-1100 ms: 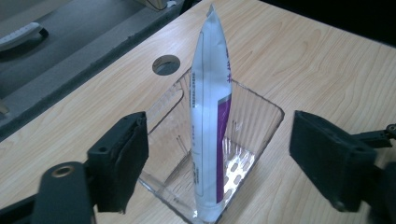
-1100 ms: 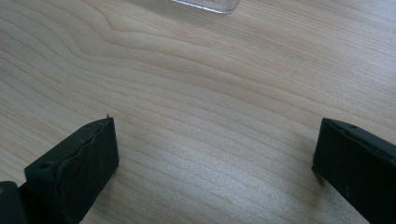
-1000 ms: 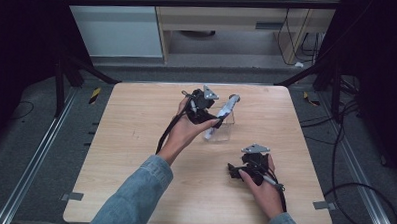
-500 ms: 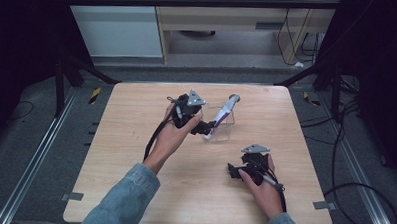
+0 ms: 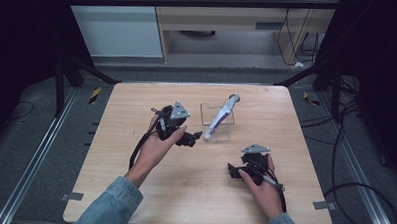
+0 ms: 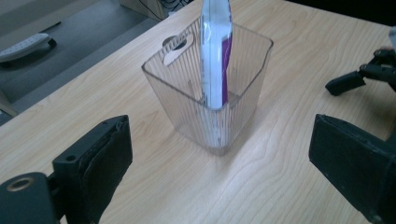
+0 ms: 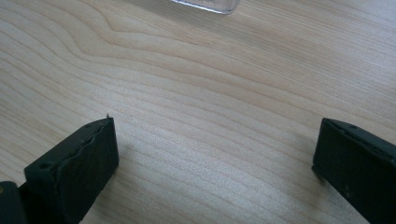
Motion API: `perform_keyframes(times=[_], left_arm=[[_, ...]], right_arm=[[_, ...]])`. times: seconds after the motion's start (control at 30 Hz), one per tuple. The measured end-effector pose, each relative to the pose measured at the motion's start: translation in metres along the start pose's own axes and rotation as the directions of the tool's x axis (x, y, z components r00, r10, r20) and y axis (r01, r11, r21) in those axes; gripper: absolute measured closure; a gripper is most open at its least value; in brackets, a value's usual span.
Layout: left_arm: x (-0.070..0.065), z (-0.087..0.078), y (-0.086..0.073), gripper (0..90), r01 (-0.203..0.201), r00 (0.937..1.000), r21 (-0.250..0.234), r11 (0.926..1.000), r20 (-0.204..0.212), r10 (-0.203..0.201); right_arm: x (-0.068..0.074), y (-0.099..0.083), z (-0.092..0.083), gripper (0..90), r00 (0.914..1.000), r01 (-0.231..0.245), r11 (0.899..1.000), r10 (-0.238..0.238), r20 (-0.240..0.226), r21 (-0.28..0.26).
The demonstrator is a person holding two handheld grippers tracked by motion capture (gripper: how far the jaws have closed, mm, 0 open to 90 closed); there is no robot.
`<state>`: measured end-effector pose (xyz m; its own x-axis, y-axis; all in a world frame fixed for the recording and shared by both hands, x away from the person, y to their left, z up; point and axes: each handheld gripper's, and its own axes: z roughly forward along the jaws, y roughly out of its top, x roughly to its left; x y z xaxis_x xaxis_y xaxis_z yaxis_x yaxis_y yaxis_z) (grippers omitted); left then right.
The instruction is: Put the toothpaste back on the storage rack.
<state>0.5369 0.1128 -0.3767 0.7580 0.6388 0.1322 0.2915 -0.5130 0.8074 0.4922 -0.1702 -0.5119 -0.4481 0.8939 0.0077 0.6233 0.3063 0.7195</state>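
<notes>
Left claw (image 5: 195, 137) drawn back from tube (image 5: 221, 115) in clear cup (image 5: 216, 134), jaws wide, empty, right claw (image 5: 233, 169) wide.

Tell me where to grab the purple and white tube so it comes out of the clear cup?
Probably grip the tube near its top end, above the clear cup's rim, coming from above. It leans on the rim, and the lower part sits behind ribbed walls that fingers can't get past.
</notes>
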Motion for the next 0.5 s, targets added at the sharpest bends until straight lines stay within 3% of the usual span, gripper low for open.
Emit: perform_keyframes(times=[0.13, 0.5], left_arm=[[0.006, -0.001, -0.014, 5.5, -0.014, 0.9995, 0.038, 0.9992, -0.026, 0.015], [0.024, -0.003, -0.048, 5.5, 0.038, 0.9981, 0.084, 0.9957, -0.052, -0.033]], right_arm=[[0.000, 0.000, 0.001, 0.5, 0.9999, 0.010, 1.000, -0.010, 0.008, -0.005], [0.000, 0.000, 0.001, 0.5, 0.9999, 0.010, 1.000, -0.010, 0.008, -0.005]])
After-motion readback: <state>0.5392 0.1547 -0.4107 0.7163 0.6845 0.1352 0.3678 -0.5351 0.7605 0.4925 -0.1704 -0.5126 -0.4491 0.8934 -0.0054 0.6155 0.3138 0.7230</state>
